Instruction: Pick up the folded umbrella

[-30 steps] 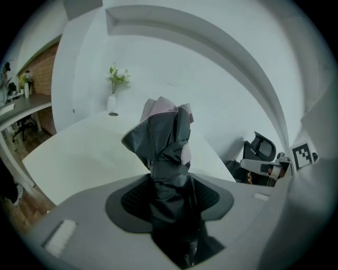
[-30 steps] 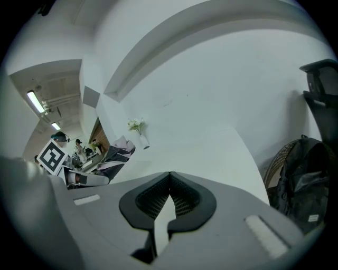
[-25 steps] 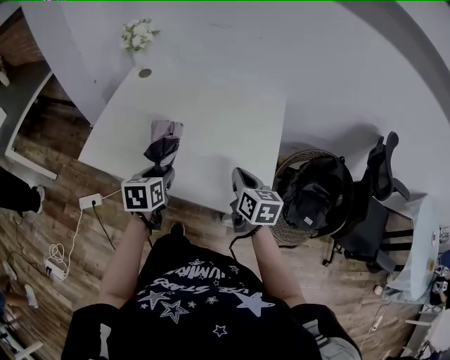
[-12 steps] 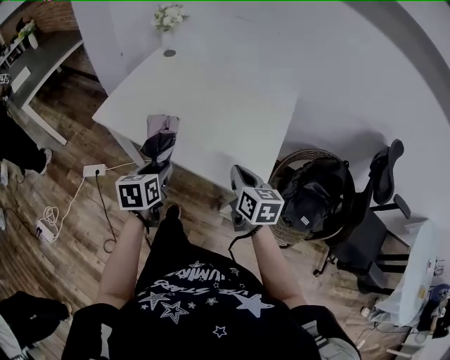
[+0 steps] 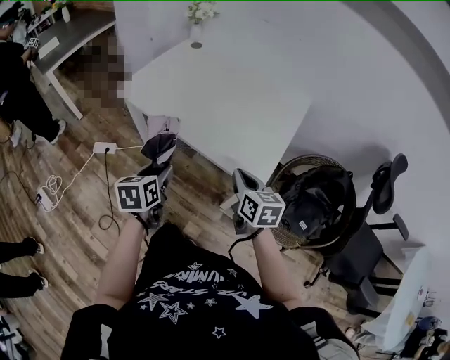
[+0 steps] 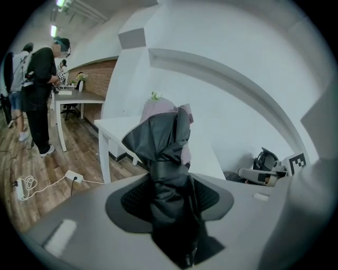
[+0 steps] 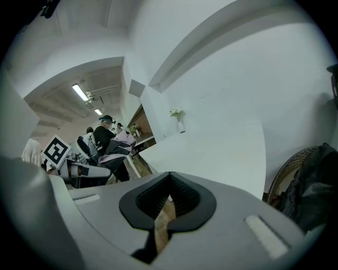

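Between the left gripper's (image 6: 170, 221) jaws sits the umbrella (image 6: 165, 158). They are closed about halfway, clamped on its dark folded cloth, which rises in a bunch past the pads with a pale lining at the top. The right gripper (image 7: 161, 219) holds nothing; its jaws are drawn almost together, with only a sliver of floor (image 5: 84, 232) showing between them.

In the head view the umbrella (image 5: 159, 144) is off the table (image 5: 232, 91), held in the air over its near-left edge and the floor beside it. Each gripper carries one cube with square black-and-white markers, two cubes in all. The shirt has stars and a line of lettering that I cannot read.

Farther out there is one white table with one vase (image 5: 199, 15) of flowers at its far end. Two socket strips (image 5: 105, 148) lie on the wood floor with cables. To the right stand one round basket (image 5: 309, 204) filled by a black bag and one office chair (image 5: 373, 232). In the left gripper view two people (image 6: 39, 79) stand at a desk. Nothing lies between the grippers and the table.
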`<state>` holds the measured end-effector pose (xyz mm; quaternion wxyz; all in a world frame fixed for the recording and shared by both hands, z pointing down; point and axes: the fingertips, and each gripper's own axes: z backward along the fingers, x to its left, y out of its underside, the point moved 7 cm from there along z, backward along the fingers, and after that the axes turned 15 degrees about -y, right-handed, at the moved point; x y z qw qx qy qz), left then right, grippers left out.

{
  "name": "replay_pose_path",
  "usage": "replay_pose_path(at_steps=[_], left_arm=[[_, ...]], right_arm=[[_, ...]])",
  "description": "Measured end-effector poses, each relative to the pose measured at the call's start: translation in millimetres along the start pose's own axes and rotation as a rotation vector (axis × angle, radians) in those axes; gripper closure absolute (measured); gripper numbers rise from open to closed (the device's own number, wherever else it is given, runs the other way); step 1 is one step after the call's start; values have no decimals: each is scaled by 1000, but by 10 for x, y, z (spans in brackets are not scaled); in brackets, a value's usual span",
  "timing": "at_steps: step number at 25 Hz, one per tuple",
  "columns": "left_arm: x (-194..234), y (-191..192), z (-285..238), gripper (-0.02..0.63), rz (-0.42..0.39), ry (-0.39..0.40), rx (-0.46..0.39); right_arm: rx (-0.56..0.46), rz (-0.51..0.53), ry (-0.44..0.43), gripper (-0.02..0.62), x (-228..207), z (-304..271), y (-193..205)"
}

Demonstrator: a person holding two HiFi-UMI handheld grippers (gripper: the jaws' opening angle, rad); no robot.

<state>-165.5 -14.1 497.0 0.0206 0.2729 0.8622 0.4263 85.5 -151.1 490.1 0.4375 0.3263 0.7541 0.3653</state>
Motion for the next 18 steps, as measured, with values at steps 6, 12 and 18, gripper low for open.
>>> replay_pose_path(at_steps=[6, 12, 18], left_arm=[[57, 68, 175, 394, 20, -24, -16], [126, 118, 320, 394, 32, -33, -25], [278, 274, 539, 394, 39, -26, -21]], right_arm=[[11, 9, -28, 578, 48, 46, 21], [30, 19, -47, 578, 142, -20, 3], [30, 38, -64, 578, 441, -104, 27]])
